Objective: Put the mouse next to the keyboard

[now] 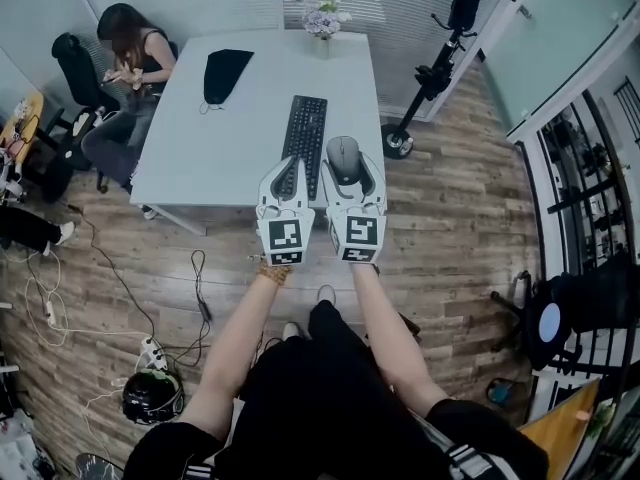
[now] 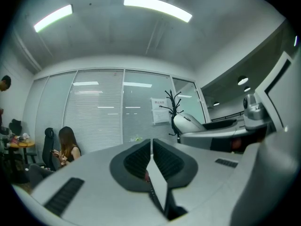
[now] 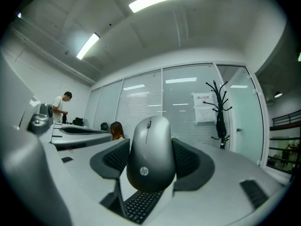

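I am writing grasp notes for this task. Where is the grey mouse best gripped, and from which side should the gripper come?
Grip the mouse across its two long flanks at mid-body, coming from its rear end along its length, as the right gripper does here. The flanks are its narrowest, nearly parallel faces; the domed top would probably let pads slip.

Pale wood-plank floor (image 1: 460, 218) throughout. White rectangular table (image 1: 190, 148) in middle, small vase of pale flowers (image 1: 325, 16) at far edge. Glass partition walls with closed white blinds (image 2: 99, 117) around room; white paper notice (image 2: 160, 110) stuck on glass. Black coat stand (image 1: 437, 71) on round base right of table. Long bright ceiling light strips (image 2: 157, 7) overhead. Seated person (image 1: 135, 53) beside black office chair (image 1: 75, 63) at table's left. White cables and power strip (image 1: 150, 350) trailing over floor near black helmet (image 1: 152, 398).
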A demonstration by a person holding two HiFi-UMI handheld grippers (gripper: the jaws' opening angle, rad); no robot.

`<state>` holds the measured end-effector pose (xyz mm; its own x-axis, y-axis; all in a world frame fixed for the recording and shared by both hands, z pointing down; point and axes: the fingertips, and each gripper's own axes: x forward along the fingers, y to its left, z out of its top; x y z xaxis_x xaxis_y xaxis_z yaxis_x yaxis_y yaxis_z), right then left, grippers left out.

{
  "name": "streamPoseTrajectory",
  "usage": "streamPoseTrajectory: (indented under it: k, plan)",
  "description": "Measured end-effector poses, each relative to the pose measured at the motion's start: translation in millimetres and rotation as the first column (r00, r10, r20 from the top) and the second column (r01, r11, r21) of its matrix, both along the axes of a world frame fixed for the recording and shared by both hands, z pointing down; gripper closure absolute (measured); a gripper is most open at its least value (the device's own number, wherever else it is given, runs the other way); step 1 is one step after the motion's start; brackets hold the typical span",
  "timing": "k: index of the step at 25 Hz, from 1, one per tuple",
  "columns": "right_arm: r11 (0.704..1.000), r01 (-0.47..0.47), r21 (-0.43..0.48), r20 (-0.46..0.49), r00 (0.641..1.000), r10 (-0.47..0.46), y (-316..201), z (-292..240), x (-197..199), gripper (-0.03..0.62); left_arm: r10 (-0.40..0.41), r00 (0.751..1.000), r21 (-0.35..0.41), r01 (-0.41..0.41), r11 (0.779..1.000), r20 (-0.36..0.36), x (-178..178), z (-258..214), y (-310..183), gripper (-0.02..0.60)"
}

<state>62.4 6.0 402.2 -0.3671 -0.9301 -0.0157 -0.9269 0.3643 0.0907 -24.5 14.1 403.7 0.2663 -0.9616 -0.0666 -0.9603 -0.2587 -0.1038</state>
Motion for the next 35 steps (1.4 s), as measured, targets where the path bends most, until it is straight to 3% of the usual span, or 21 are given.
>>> streamPoseTrajectory:
  k: [18,35]
  plan:
    - [0.996,0.085,-0.009,-0.007,0.996,-0.085,-100,9,21,0.313,-0.066,0.998,-0.017,0.067,0.998,0.014,23,7,-89,0.558]
    - [0.998,0.051,-0.036,-0.086,0.995,-0.054,-204,26,-8,0.314,0.004,1.000,-0.040,-0.004,0.999,-0.004,-7,28,-196,0.558]
